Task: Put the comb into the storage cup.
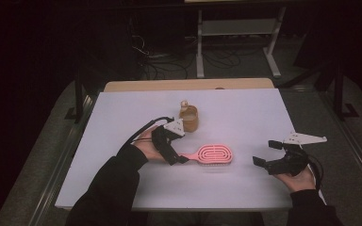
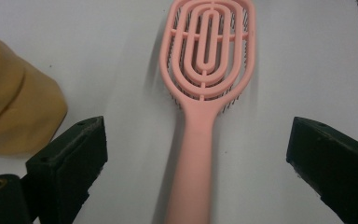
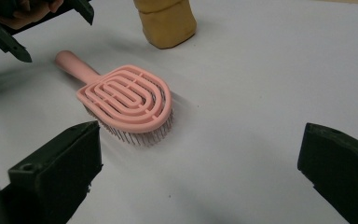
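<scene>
The left gripper (image 2: 196, 154) has its jaws wide apart around the handle of the pink hairbrush (image 2: 205, 74), not touching it. The handle end is cut off below. The brush lies bristles down on the white table (image 1: 245, 117). The right gripper (image 1: 269, 153) is open too, holding nothing. Farther away stands a yellow-brown cup (image 1: 189, 118), contents unclear.

No readable text, labels, numbers (any view).

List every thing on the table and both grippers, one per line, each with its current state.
Pink hairbrush: lying flat on the white table, bristles down, handle toward the left gripper, not gripped.
Left gripper: open, jaws either side of the brush handle, not touching it.
Right gripper: open, holding nothing, off to the right of the brush.
Tan cup: upright behind the brush, untouched.
</scene>
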The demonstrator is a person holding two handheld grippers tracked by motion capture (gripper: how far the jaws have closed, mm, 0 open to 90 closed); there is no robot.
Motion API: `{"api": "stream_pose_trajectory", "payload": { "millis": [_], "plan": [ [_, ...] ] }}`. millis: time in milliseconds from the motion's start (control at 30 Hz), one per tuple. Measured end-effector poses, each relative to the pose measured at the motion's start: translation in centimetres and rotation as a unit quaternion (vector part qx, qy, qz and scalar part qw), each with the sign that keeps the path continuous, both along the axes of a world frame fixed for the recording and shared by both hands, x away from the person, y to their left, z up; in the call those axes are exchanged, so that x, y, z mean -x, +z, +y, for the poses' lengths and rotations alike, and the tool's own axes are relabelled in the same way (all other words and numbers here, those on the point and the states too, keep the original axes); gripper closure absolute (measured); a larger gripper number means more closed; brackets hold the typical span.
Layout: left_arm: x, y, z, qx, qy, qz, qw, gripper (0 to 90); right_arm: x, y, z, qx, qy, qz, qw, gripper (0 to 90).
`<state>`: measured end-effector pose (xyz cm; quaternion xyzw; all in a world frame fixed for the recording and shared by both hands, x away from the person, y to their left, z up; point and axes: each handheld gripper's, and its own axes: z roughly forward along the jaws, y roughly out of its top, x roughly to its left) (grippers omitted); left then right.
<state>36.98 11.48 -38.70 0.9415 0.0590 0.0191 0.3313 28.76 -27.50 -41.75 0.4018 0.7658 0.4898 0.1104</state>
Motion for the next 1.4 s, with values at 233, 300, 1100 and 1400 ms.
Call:
{"api": "stream_pose_trajectory", "payload": {
  "millis": [233, 300, 1100, 1400],
  "plan": [
    [0.0, -0.6, -0.9, -0.015, -0.015, -0.003, 0.9998, 8.9, -0.1, 0.0, 0.0, 0.001, 0.000, 0.000, 1.0000, 0.0],
    [0.0, -0.8, -1.1, -0.019, -0.021, -0.003, 0.9996, 10.2, -0.1, 0.0, 0.0, 0.001, 0.000, 0.001, 1.0000, 0.0],
    [-0.2, -2.6, -2.5, -0.053, -0.042, -0.007, 0.9977, 22.3, -0.2, -0.1, 0.1, 0.003, 0.002, 0.003, 1.0000, 0.0],
    [-0.4, -3.3, -3.1, -0.073, -0.050, -0.009, 0.9961, 35.8, -0.2, -0.1, 0.2, 0.003, 0.004, 0.003, 1.0000, 0.0]
  ]
}}
